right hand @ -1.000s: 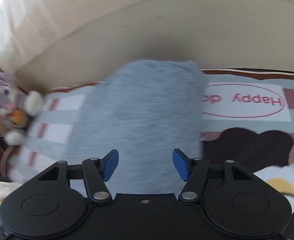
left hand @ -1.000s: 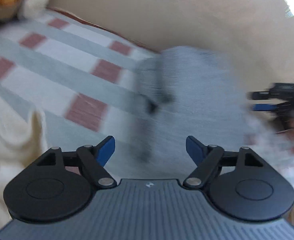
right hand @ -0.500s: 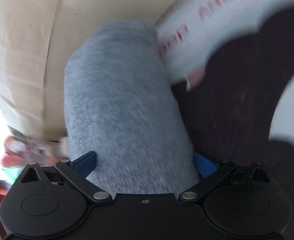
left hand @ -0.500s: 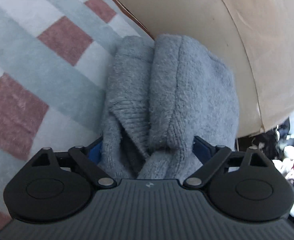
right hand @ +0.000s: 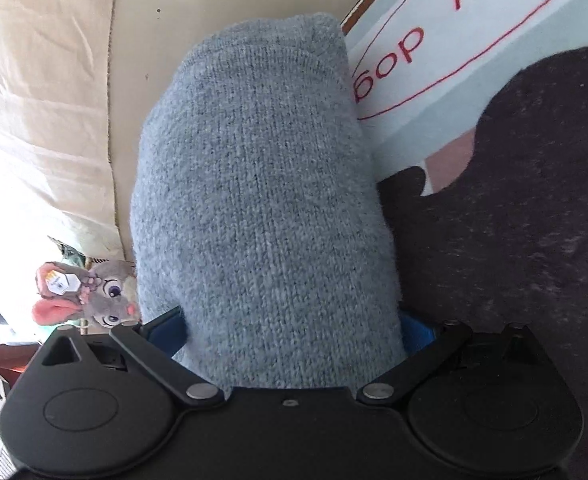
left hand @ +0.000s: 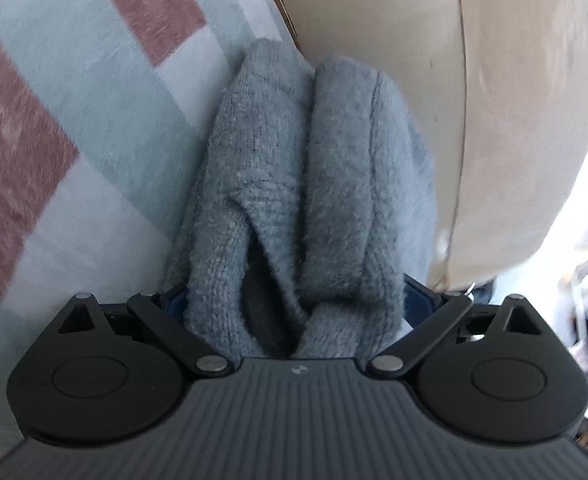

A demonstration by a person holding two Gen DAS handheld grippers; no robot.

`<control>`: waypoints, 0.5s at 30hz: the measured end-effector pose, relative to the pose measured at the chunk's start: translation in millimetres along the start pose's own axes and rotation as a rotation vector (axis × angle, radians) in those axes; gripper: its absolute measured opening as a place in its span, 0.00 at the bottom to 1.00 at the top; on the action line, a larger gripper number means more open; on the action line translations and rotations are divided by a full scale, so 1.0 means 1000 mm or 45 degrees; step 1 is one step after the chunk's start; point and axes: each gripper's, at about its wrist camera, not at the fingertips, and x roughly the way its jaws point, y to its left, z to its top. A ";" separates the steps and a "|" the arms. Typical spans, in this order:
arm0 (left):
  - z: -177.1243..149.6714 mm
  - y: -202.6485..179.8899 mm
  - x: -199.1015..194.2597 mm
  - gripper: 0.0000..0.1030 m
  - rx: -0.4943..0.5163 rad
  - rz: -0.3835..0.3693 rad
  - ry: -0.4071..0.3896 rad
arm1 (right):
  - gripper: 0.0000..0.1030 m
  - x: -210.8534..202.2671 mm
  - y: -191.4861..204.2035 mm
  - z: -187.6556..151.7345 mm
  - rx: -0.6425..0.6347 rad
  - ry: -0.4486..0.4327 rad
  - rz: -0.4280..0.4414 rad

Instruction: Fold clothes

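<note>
Here your left tongs [left hand: 294, 300] and right tongs [right hand: 294, 332] each straddle one end of the folded grey knit sweater [right hand: 254, 184], pinching it so the layers stay together. It hangs against the beige sofa back [left hand: 374, 8], above the patterned blanket [left hand: 74, 120].

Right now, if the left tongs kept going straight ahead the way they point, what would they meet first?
The grey knitted garment: it already sits bunched between the left tongs. Beyond it likely the cream cushion, though depth is unclear.
</note>
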 end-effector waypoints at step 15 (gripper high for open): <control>-0.031 -0.100 0.038 0.70 0.550 0.489 0.119 | 1.00 -0.003 0.071 0.013 -0.225 0.097 -0.182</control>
